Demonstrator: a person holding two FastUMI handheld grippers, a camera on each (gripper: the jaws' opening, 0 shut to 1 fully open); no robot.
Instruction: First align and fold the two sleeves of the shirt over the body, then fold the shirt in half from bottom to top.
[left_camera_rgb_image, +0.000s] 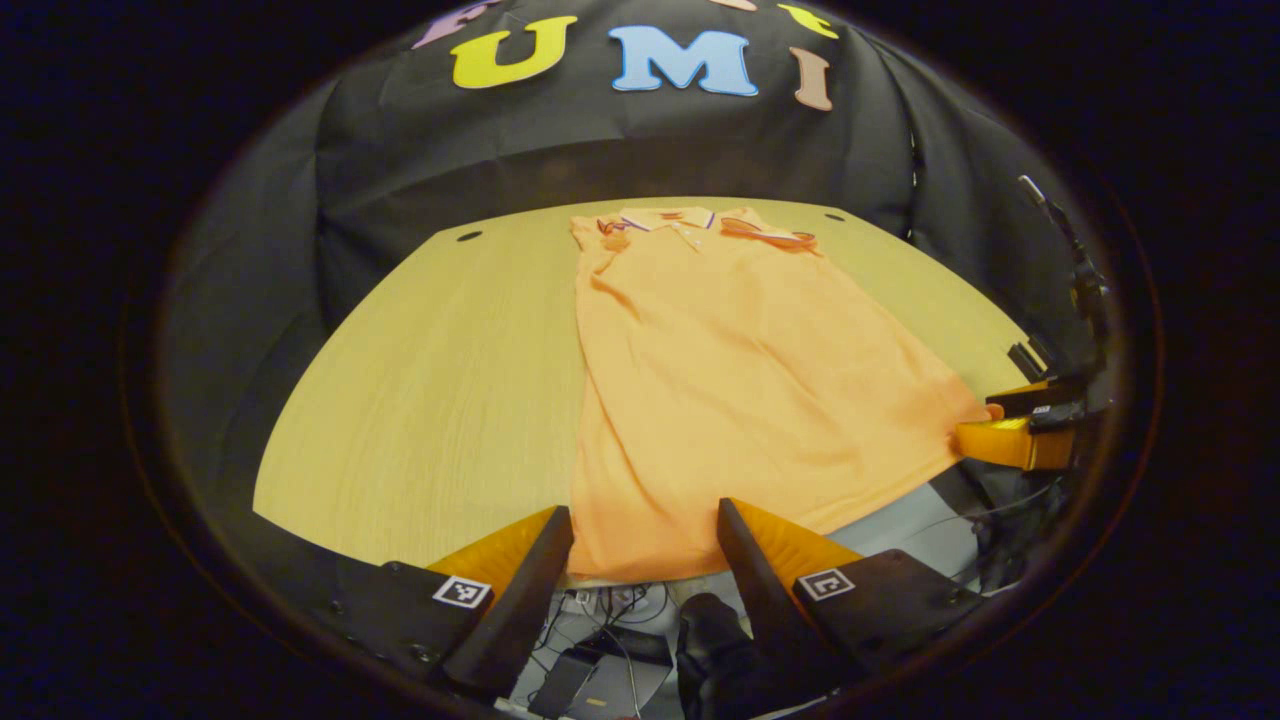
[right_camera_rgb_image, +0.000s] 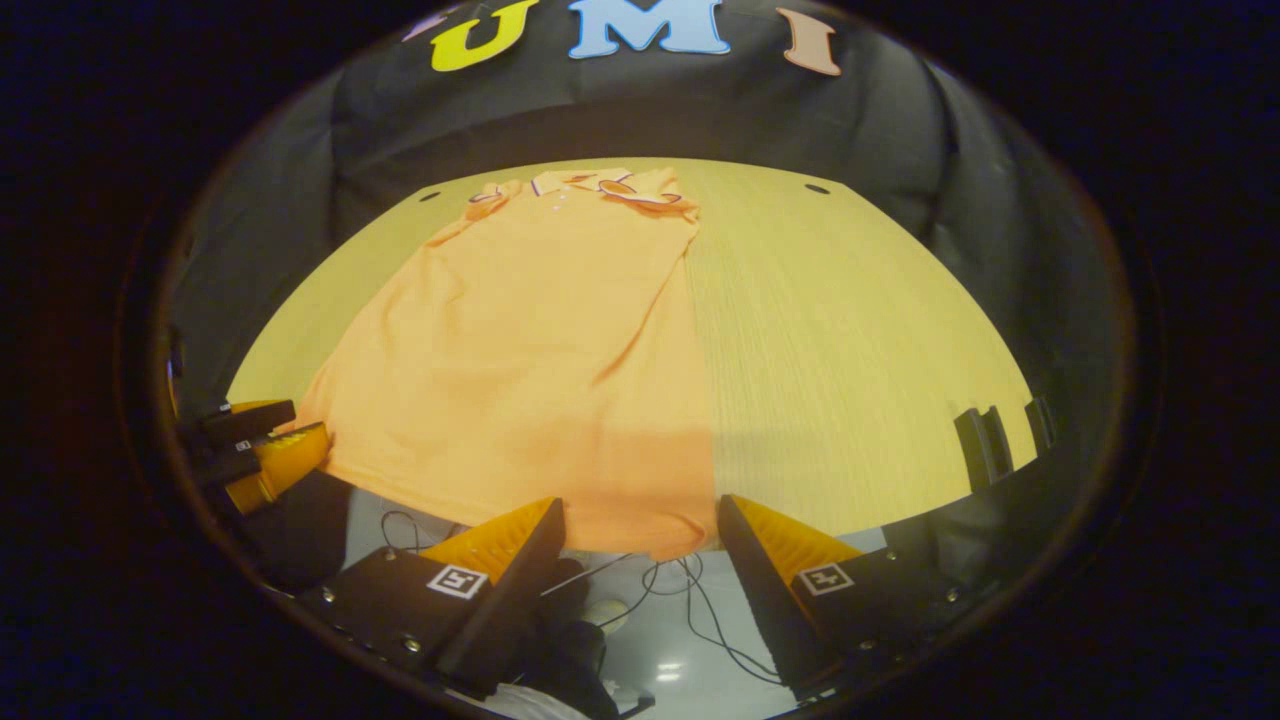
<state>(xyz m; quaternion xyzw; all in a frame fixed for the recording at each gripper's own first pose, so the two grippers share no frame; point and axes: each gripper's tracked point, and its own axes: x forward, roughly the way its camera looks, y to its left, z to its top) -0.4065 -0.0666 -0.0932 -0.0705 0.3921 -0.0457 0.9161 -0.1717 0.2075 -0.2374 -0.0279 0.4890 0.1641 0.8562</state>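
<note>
1. The orange shirt (left_camera_rgb_image: 720, 380) lies flat on the bench (left_camera_rgb_image: 430, 400), collar (left_camera_rgb_image: 668, 220) far from both hand-held grippers and the bottom edge hanging a little over the near side. Both sleeves look already folded onto the body, so I think the bottom-to-top fold comes next.
2. The left hand-held gripper (left_camera_rgb_image: 645, 545) is wide open, with the left bottom corner of the shirt just in front of its fingers. It holds nothing.
3. The right hand-held gripper (right_camera_rgb_image: 640, 540) is wide open too, with the right bottom corner just ahead of it. It holds nothing.
4. One gripper might pinch only the top layer of cloth. Then the rest would stay behind and the fold would look messy.
5. If one side lifts faster than the other, the shirt could twist and the edges would not match.
6. A pull toward the person could drag the shirt off the bench edge.
7. The folded sleeves might slip open when the cloth moves.
</note>
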